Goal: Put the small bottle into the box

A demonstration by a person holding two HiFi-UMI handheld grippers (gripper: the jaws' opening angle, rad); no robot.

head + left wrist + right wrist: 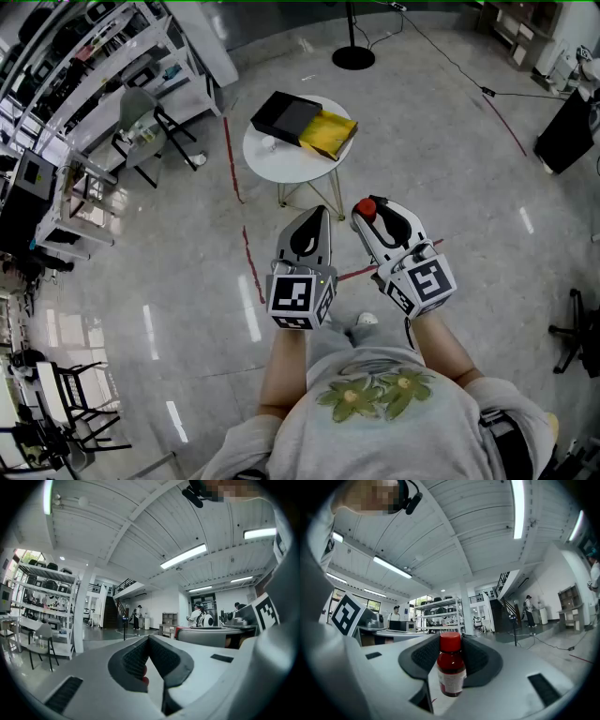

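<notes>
- Gripping the small bottle (pixel 451 665), the right gripper (pixel 451 639) has its jaws set fairly wide, with one dark pad against each side of the bottle's body
- In the right gripper view the bottle stands lengthwise between the jaws: its base sits down in the throat, its white label faces the camera, and its top points out toward the tips
- From the head view only the bottle's red cap (pixel 366 205) shows, poking out at the front end of the right gripper, which the person holds out in front of the body, above the floor
- The left gripper (pixel 149 640) is held just beside the right one, at about the same height, and the two do not touch
- Its jaws are drawn together, the textured pads meeting at the tips in a narrow wedge, and it grips nothing
- A small reddish sliver shows low in the slit between those pads; what it is cannot be made out
- The box (pixel 286 116) is black and lies on a round white table (pixel 277 167) farther ahead, well apart from both grippers and from the bottle
- A yellow part (pixel 330 133) lies against the box's right side on the same table; whether it belongs to the box cannot be told
- The bottle is therefore in the right gripper's hold, not in the box and not over the table
</notes>
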